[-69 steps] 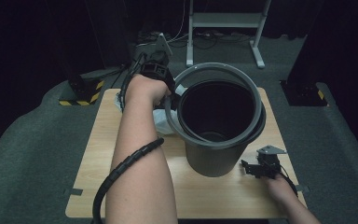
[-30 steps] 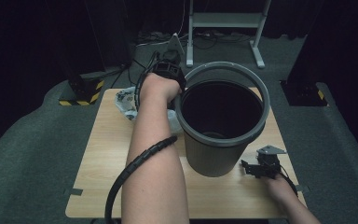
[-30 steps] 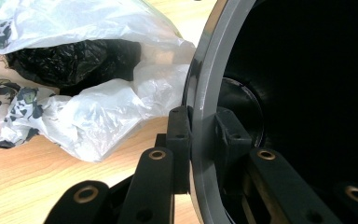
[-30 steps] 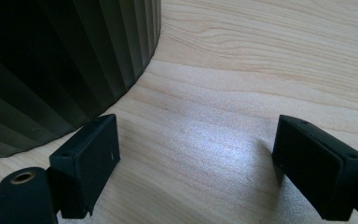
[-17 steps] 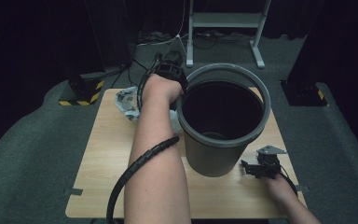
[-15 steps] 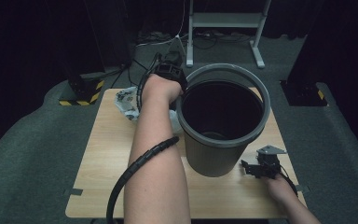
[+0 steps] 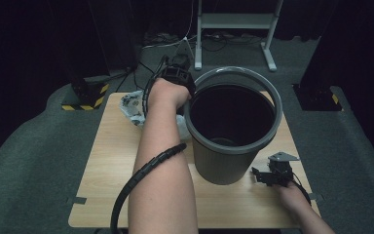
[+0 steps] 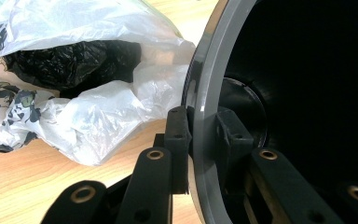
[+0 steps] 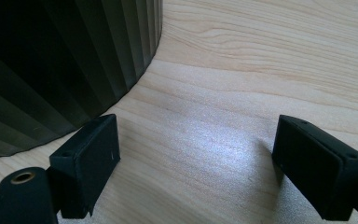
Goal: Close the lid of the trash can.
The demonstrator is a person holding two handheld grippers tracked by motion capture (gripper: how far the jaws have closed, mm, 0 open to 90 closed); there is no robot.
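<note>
The left gripper (image 8: 200, 135) is clamped on the rim of the grey waste bin (image 7: 233, 161), one pad outside the wall and one inside, at the rim's far-left edge. The bin stands upright on the wooden table (image 7: 107, 165), its long axis vertical and running down from the pinched rim. A crumpled white plastic bag (image 8: 74, 79) with black film inside lies just outside the outer pad, near the bin. The right gripper (image 9: 196, 163) rests released, jaws wide apart over bare wood, just beside the bin's ribbed base; the left hand is the nearer to the bag.

The left claw (image 7: 182, 83) grips the grey bin's rim (image 7: 233, 73) on the wooden table (image 7: 102, 161).
</note>
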